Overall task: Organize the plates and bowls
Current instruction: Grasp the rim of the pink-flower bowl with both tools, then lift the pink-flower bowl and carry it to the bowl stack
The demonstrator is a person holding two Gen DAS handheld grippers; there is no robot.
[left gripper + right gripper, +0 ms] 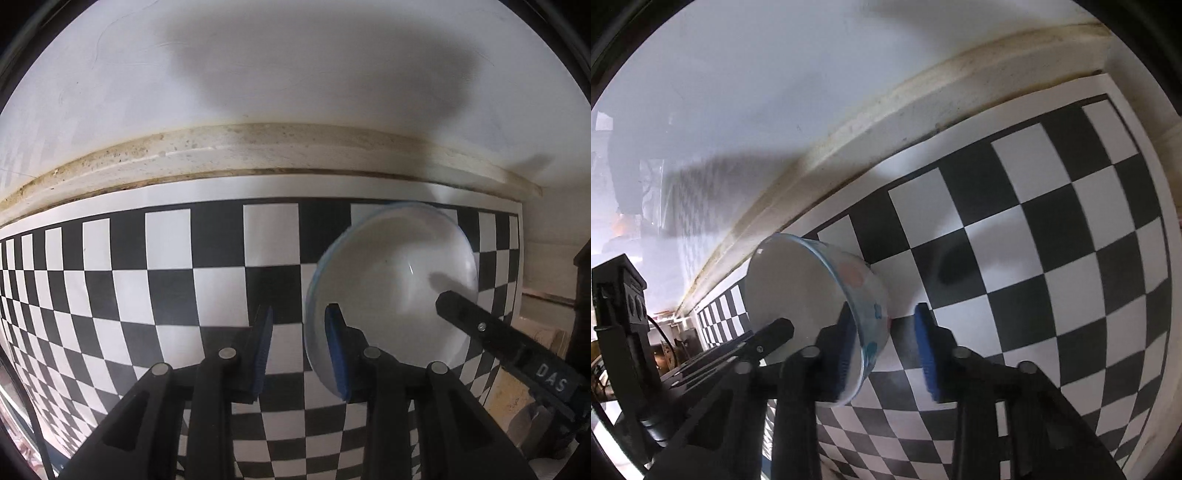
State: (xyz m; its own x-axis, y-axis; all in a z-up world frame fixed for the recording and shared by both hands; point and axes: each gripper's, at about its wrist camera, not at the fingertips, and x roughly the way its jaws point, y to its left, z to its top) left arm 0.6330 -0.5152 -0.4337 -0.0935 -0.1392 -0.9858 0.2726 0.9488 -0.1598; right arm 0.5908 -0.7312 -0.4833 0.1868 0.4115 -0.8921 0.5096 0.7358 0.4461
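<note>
Your left gripper has its blue pads spread, nothing between them. Your right gripper's jaws stand apart over the white round bowl with a glass-blue rim; pinching cannot be told. It sits on the black-and-white checkered mat by the wall.

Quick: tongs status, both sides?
Left tongs: open, astride the rim of the white flower-patterned bowl, not pinching.
Right tongs: open, astride the same rim.
</note>
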